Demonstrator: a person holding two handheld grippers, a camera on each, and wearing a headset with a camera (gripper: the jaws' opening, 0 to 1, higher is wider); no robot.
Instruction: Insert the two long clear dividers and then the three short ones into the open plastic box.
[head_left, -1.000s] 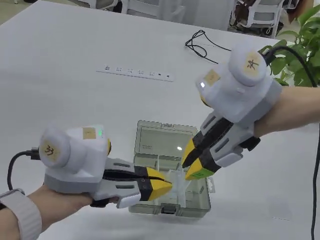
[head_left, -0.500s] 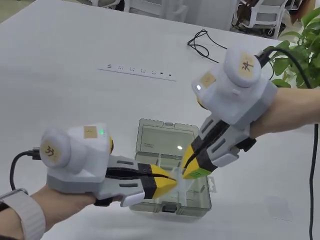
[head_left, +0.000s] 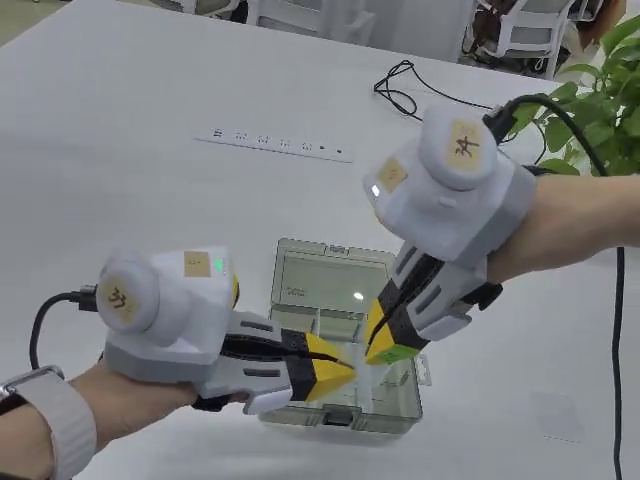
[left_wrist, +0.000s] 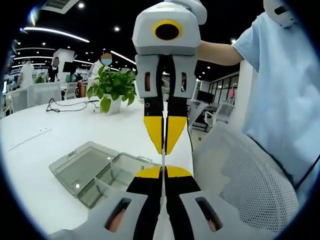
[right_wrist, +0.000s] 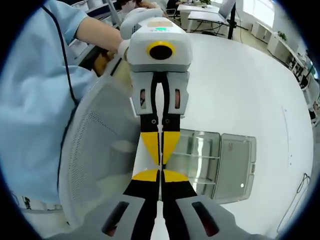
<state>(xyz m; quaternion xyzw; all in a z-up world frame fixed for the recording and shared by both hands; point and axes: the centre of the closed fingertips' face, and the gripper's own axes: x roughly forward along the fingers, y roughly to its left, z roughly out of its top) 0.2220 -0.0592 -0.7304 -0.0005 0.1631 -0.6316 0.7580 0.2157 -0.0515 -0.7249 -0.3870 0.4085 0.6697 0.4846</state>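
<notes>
Jaws of the left gripper (head_left: 343, 368) and the right gripper (head_left: 375, 351) are pressed together. The two meet tip to tip, both pinching one thin clear divider (left_wrist: 163, 161) edge-on just above the box (head_left: 385, 412). The box lies open on the white tabletop (head_left: 150, 180), lid laid flat behind, partitions (right_wrist: 200, 156) standing inside.

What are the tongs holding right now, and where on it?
One clear divider, seen edge-on, gripped at its two ends: left tongs shut on one end, right tongs on the other, above the open box.
</notes>
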